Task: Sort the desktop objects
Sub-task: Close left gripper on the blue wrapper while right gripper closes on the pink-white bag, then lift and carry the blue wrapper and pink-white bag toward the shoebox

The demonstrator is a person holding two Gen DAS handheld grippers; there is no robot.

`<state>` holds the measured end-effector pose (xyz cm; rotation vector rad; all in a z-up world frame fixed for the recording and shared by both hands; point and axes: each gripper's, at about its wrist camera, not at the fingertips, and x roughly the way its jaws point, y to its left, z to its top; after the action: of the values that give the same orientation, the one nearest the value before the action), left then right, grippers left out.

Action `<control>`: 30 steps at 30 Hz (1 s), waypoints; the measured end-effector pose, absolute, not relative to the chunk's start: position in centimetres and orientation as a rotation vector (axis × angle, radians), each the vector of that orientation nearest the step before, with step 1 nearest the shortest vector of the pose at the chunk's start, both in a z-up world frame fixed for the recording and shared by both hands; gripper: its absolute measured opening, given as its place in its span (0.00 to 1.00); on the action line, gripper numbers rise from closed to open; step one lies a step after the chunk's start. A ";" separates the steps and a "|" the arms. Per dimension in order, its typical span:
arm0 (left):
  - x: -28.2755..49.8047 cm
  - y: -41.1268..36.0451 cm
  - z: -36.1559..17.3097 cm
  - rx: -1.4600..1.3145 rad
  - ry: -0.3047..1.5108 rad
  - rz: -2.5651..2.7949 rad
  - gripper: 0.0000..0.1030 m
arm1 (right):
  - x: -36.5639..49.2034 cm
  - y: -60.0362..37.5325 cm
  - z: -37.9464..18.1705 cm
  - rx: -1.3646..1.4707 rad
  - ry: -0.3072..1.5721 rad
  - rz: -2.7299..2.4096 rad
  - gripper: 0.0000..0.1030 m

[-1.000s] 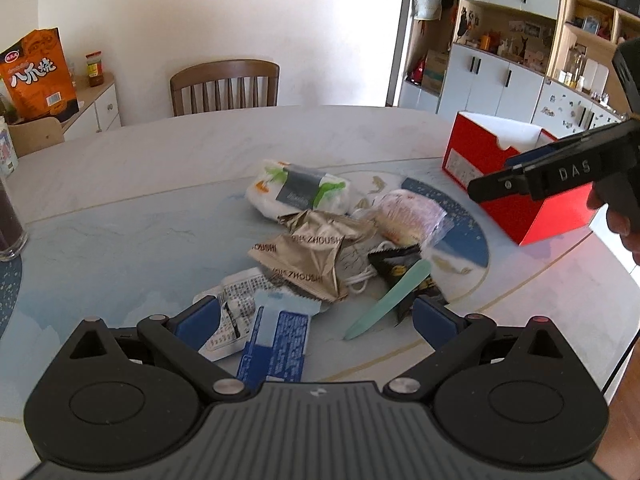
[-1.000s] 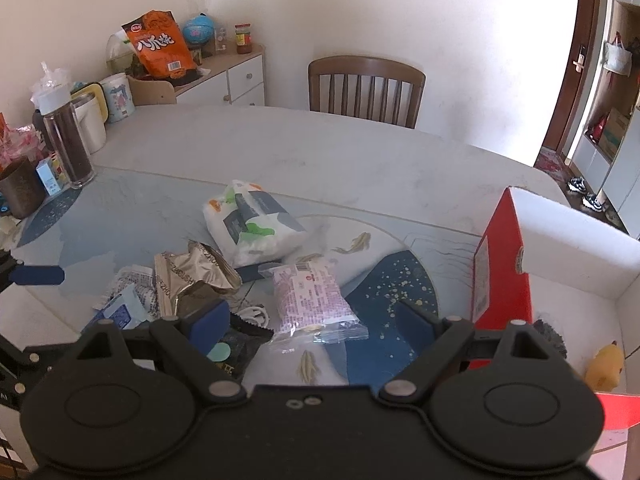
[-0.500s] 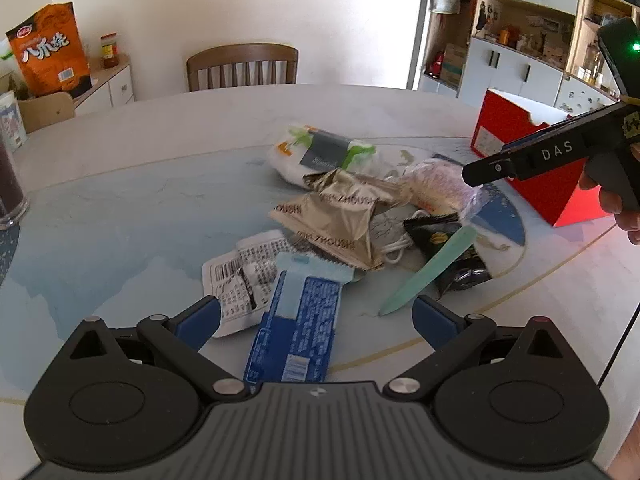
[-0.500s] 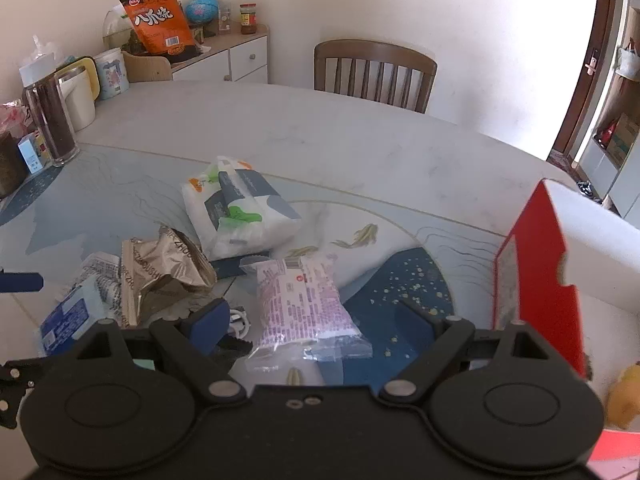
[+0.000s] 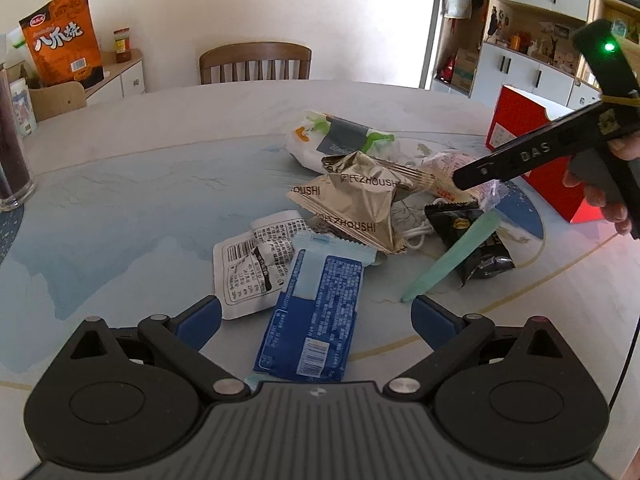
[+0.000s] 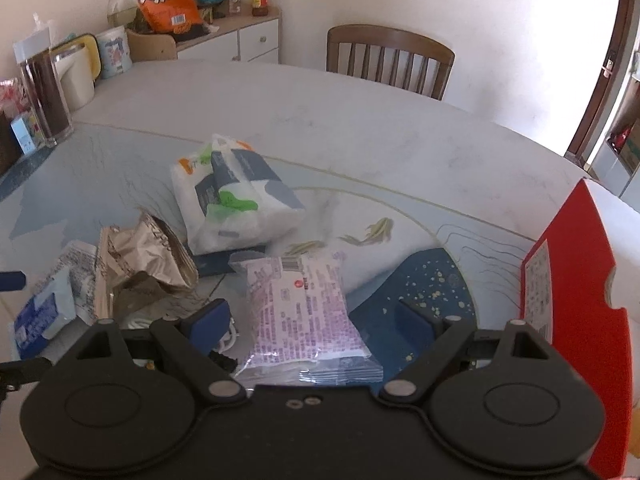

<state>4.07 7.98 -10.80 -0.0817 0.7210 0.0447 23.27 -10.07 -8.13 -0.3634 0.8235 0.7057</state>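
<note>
Wooden chair (image 5: pixel 255 62) behind table; orange snack bag (image 5: pixel 62 50) aside.

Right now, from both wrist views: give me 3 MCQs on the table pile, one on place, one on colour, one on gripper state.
1. Where does the red box stand relative to the pile in the left wrist view?
A. To its right
B. To its left
C. On top of it

2. What colour is the flat stick lying over the black packet?
A. Orange
B. Mint green
C. Purple

3. What state is the right gripper in?
A. Shut on the tissue pack
B. Shut with nothing in it
C. Open, with the purple-print packet between its fingers

Key: 1 A, the box sits at the right edge of the table. 2 B, the stick is pale green. 3 C, both blue pads stand wide apart, clear of the packet's sides.
</note>
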 end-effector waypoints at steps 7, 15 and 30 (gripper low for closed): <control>4.2 8.1 -11.1 -0.094 0.729 0.052 0.81 | 23.8 -9.6 -9.0 -0.376 0.840 0.712 0.85; 4.2 8.3 -11.3 -0.084 0.721 0.076 0.67 | 24.4 -9.6 -9.6 -0.350 0.848 0.698 0.77; 4.3 8.2 -11.0 -0.070 0.719 0.095 0.37 | 24.2 -9.8 -9.3 -0.361 0.836 0.685 0.54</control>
<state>4.30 8.19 -11.05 -0.0700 0.7195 0.0947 24.19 -9.77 -9.29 -0.3609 0.8364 0.6846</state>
